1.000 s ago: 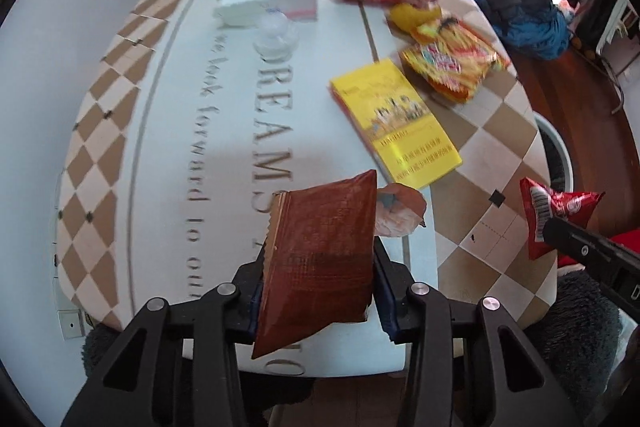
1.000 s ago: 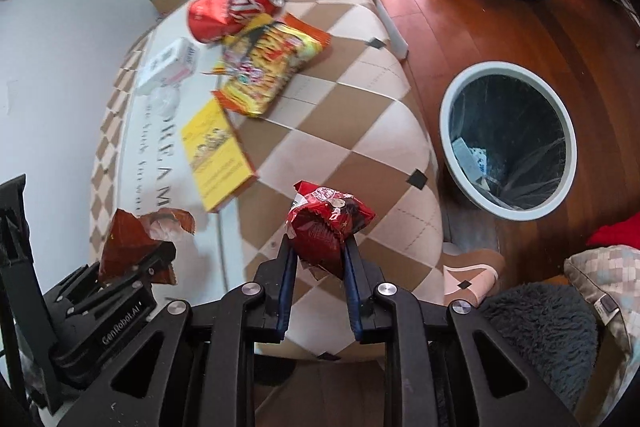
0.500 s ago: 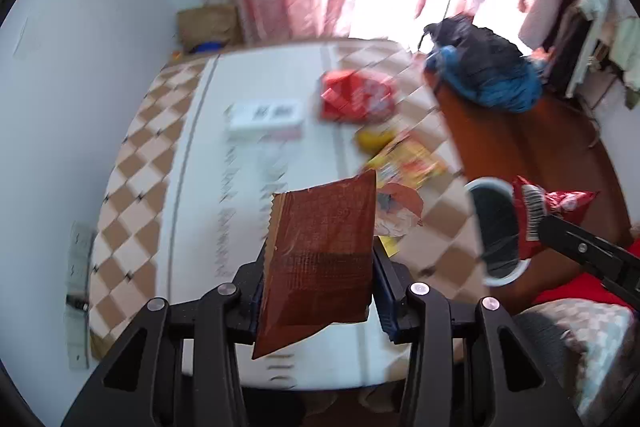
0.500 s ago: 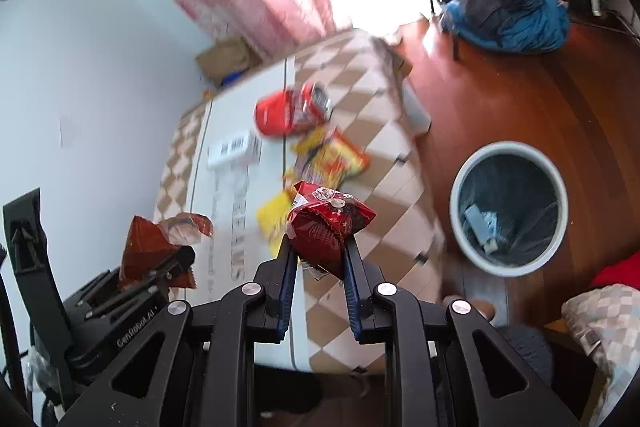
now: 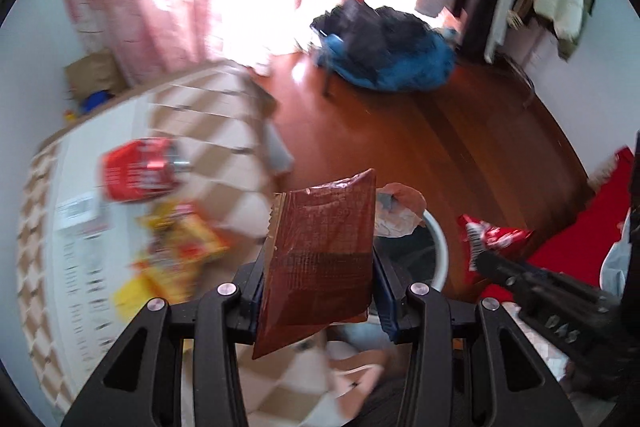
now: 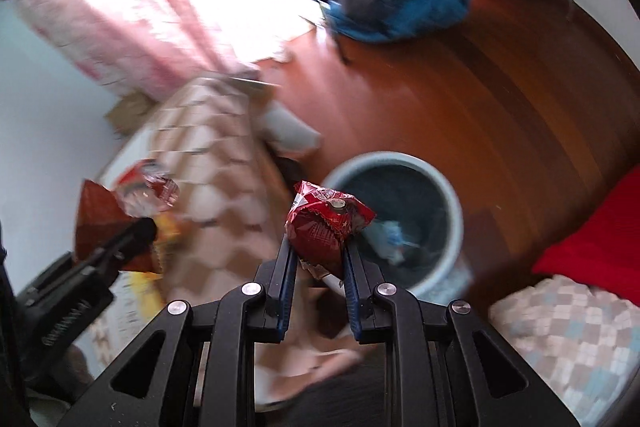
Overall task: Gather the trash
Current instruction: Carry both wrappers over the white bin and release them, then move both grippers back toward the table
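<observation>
The left gripper (image 5: 318, 285) is clamped on a brown packet (image 5: 320, 251), pinching it across its lower half so the flat foil stands upright ahead of the camera, a crumpled scrap of pale wrapper (image 5: 400, 209) poking out behind its top corner. The right gripper (image 6: 316, 257) is clenched on a red wrapper (image 6: 326, 223), squeezed into a puffy, creased wad with a serrated seam. Both pieces are gripped low, most likely so that they hang free and fall clear once the jaws part.

The bin (image 6: 454, 211) sits on the wooden floor (image 6: 500, 107) just beside the table (image 6: 224, 163), round, pale-rimmed and dark inside, with some bluish rubbish already at the bottom. In the right wrist view the red wrapper appears over the bin's near-left rim; in the left wrist view the brown packet hides most of the bin (image 5: 438, 247), so both loads seem close to the drop, though neither is released yet.

Still on the checked tablecloth (badly blurred here) lie a red can (image 5: 138, 173) on its side and a yellow packet (image 5: 180, 247), glossy and crinkled, so more trips look needed. Thin foil is light and may flutter, so letting go right above the opening would be safest
</observation>
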